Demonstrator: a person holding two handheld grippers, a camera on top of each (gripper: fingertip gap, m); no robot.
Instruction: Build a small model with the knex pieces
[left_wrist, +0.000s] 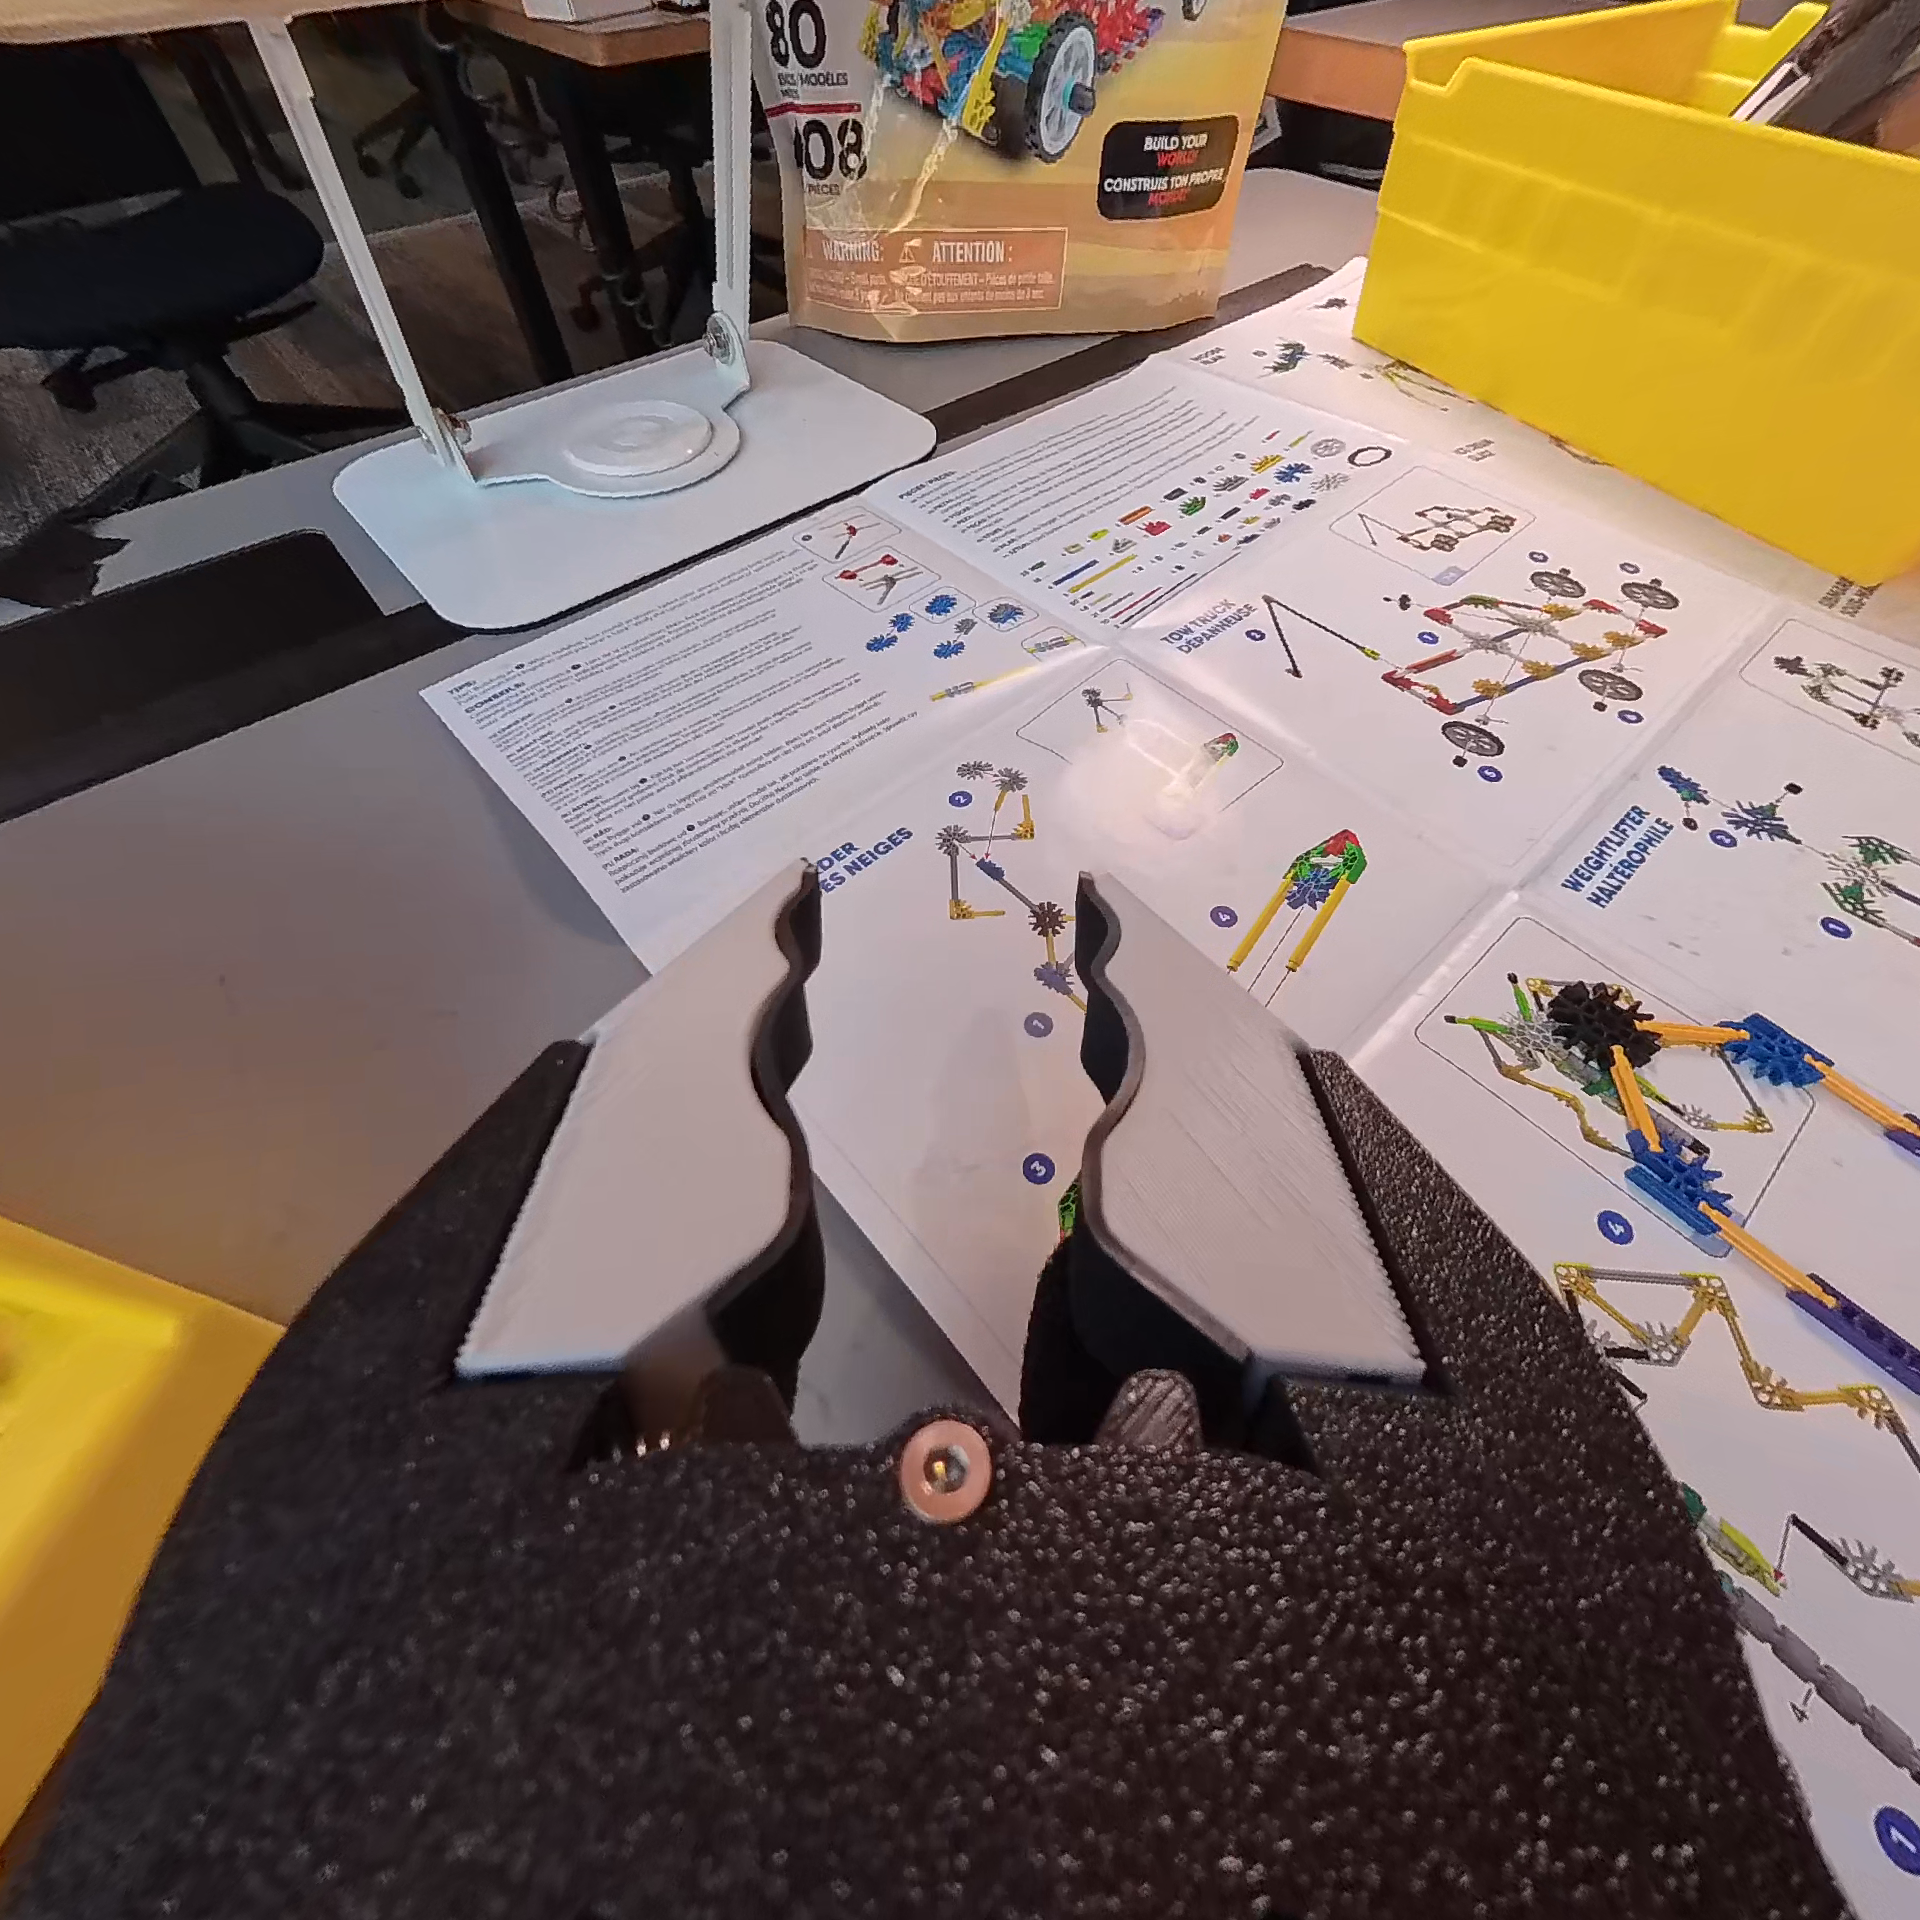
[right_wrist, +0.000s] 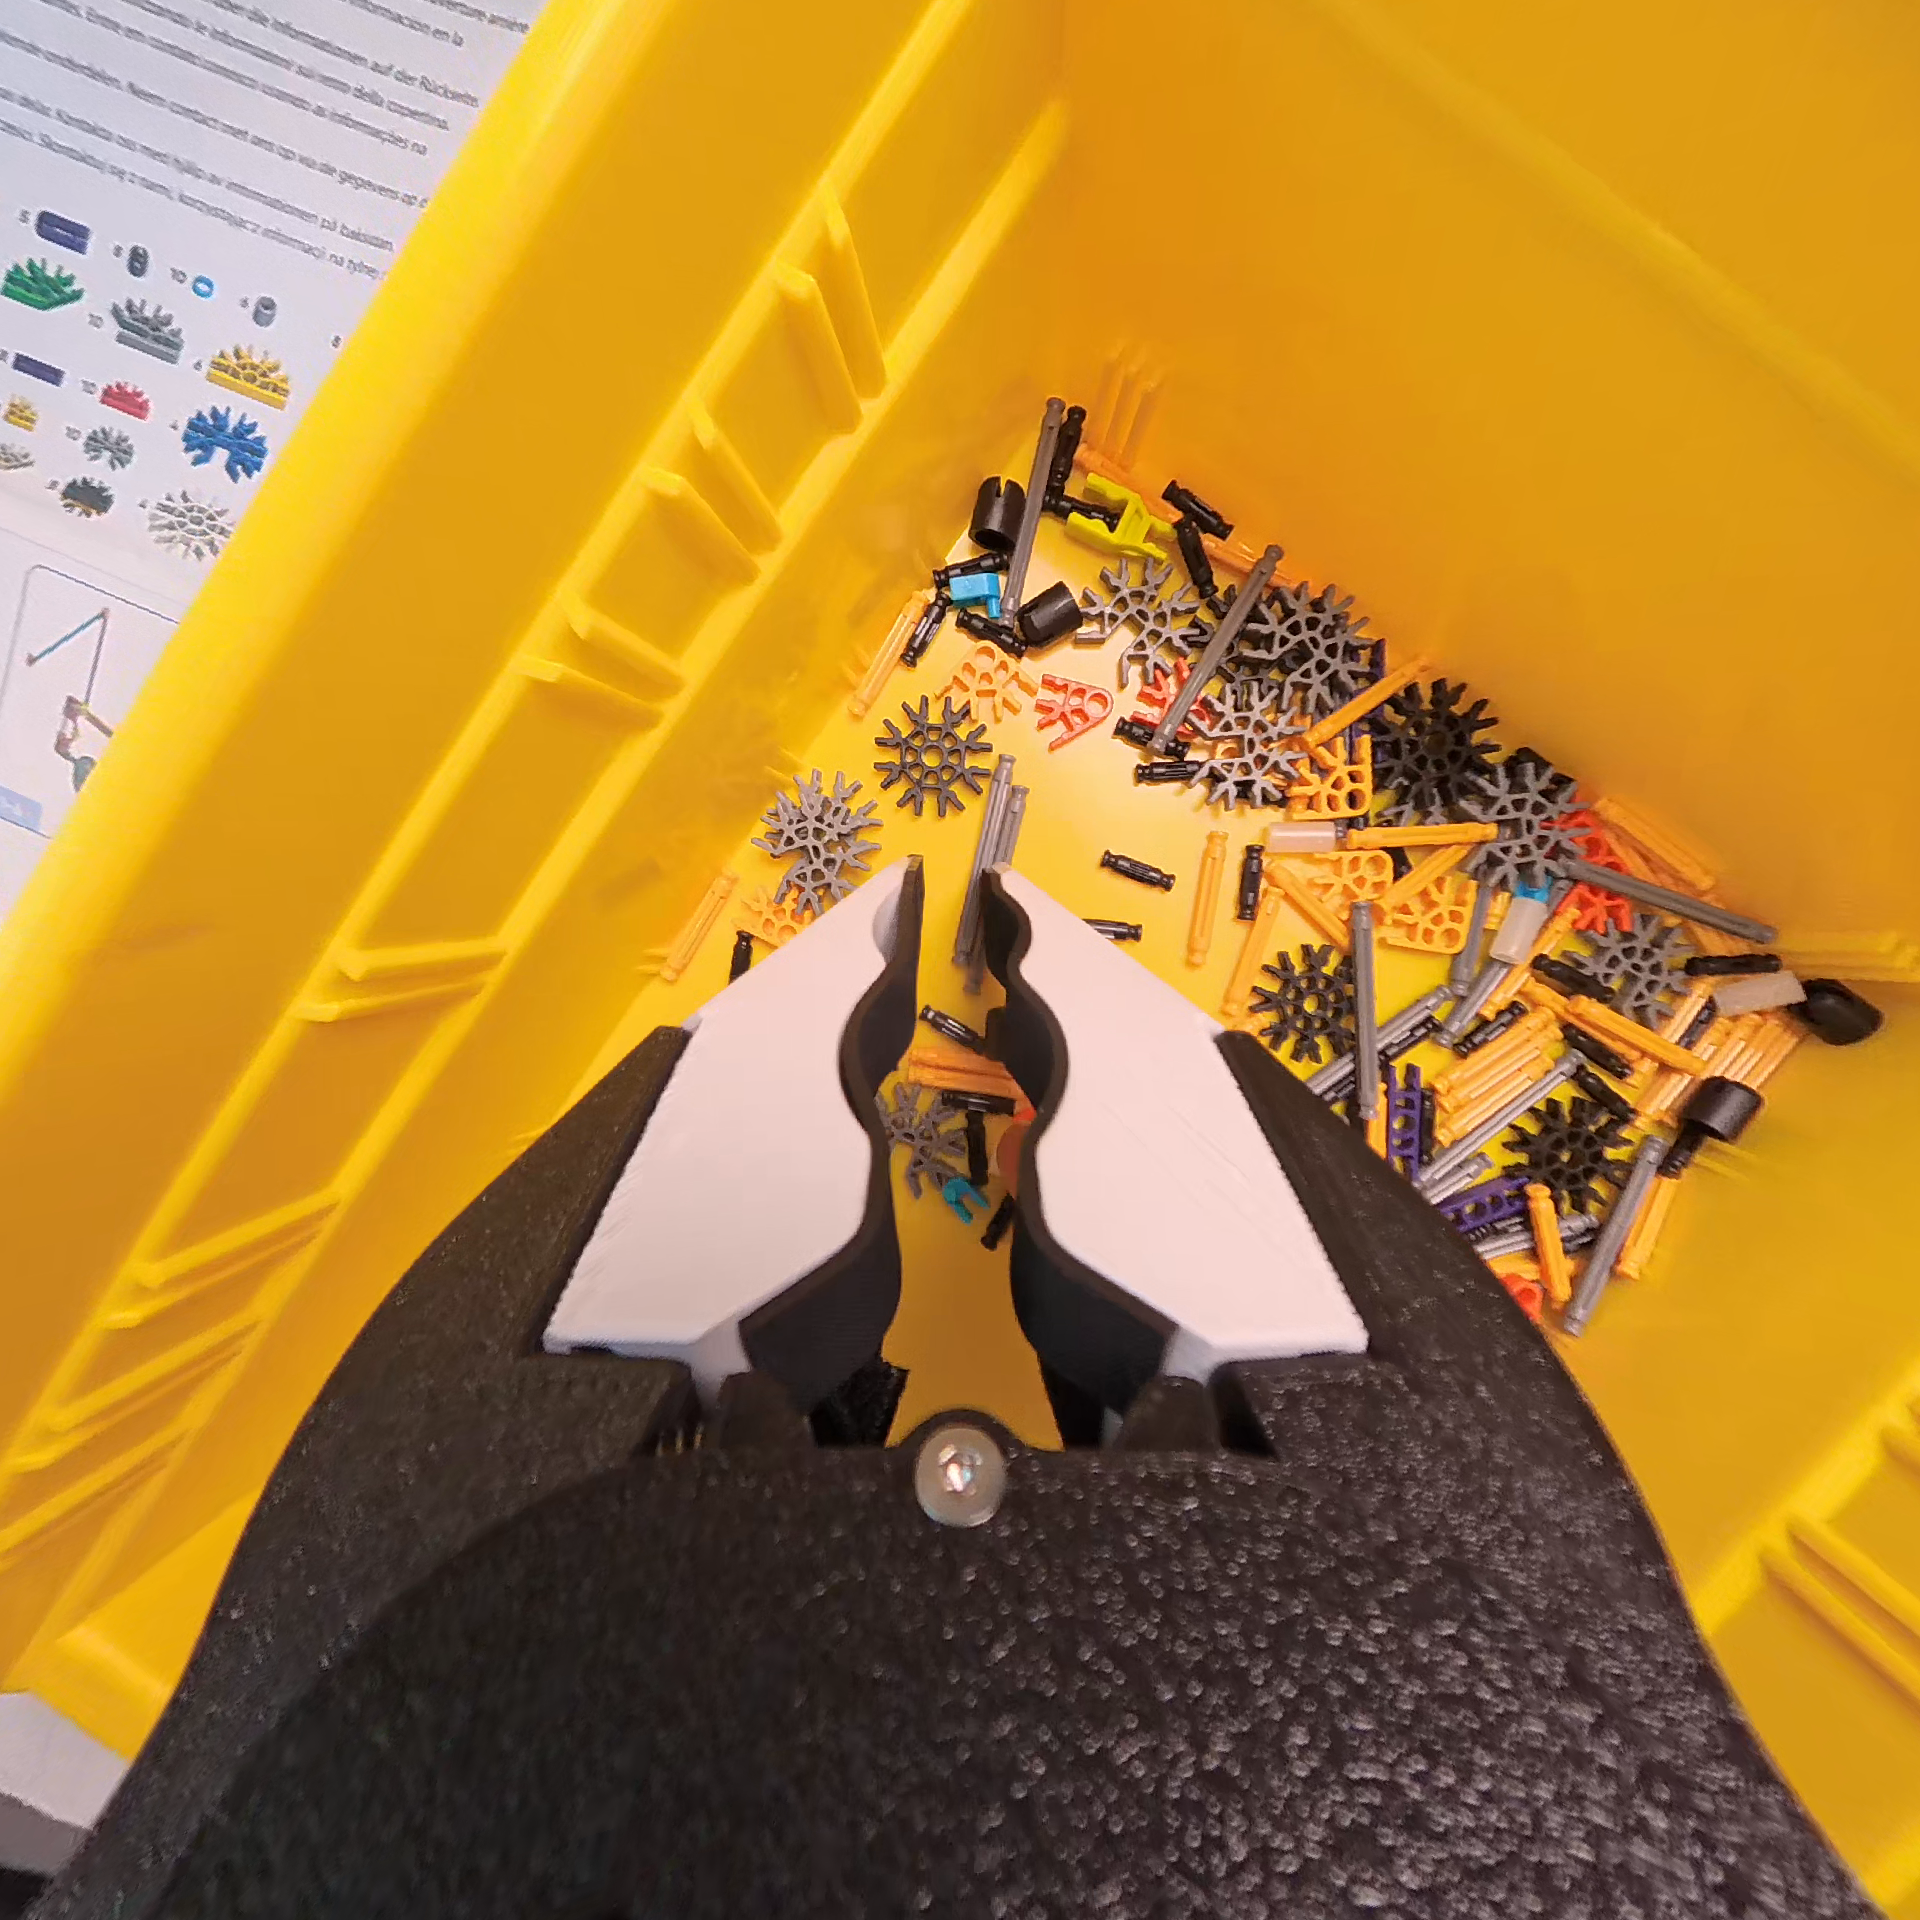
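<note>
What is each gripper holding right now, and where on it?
Left gripper: nothing, jaws open above the instruction sheet. Right gripper, inside the yellow bin: jaws nearly closed around grey rods near their lower end; a firm hold cannot be told.

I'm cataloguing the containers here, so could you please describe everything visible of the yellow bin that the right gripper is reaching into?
The yellow bin looks like glossy moulded plastic, with raised ribs along one inner wall. It sits upright beside the instruction sheet. Its floor holds loose construction-toy pieces: orange, grey and black rods and snowflake-shaped connectors. The right gripper hangs inside, its fingers narrowly apart near two grey rods.
</note>
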